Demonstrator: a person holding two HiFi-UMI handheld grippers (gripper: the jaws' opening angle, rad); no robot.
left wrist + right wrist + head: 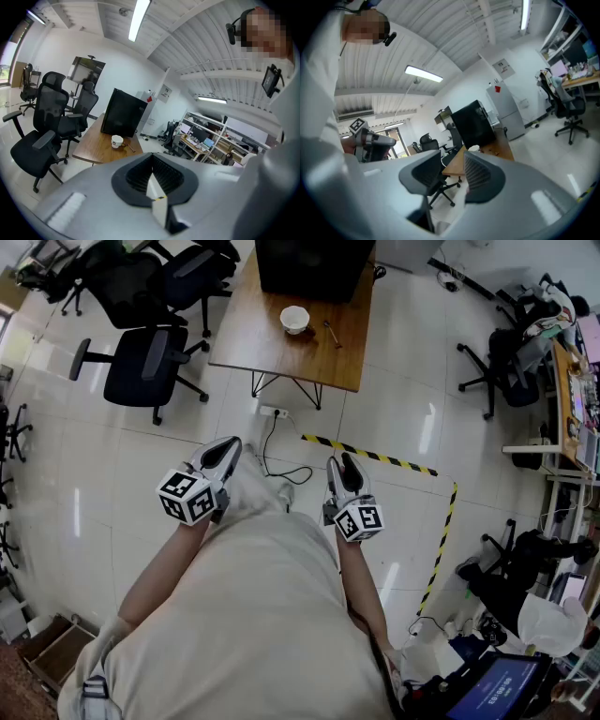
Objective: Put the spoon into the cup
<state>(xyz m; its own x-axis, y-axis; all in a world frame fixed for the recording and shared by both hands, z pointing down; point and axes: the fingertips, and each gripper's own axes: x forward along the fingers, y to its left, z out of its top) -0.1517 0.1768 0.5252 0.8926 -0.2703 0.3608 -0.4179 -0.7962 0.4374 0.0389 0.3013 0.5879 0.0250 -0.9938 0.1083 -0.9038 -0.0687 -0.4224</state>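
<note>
A white cup (294,319) stands on the wooden table (281,352) far ahead, with the spoon (332,333) lying just right of it. Both grippers are held close to the person's body, well short of the table. My left gripper (227,452) points toward the table with its fingertips touching and nothing held. My right gripper (342,465) has a gap between its pads and is empty. The left gripper view shows the cup (116,140) and spoon (130,148) beyond the left gripper (152,157). In the right gripper view the cup (474,148) peeks over the right gripper (453,161).
A black box (314,263) sits at the table's far end. Office chairs (141,362) stand left of the table. A power strip with its cable (274,412) lies on the floor before it, and yellow-black tape (375,456) crosses the tiles. Desks and chairs (506,371) line the right.
</note>
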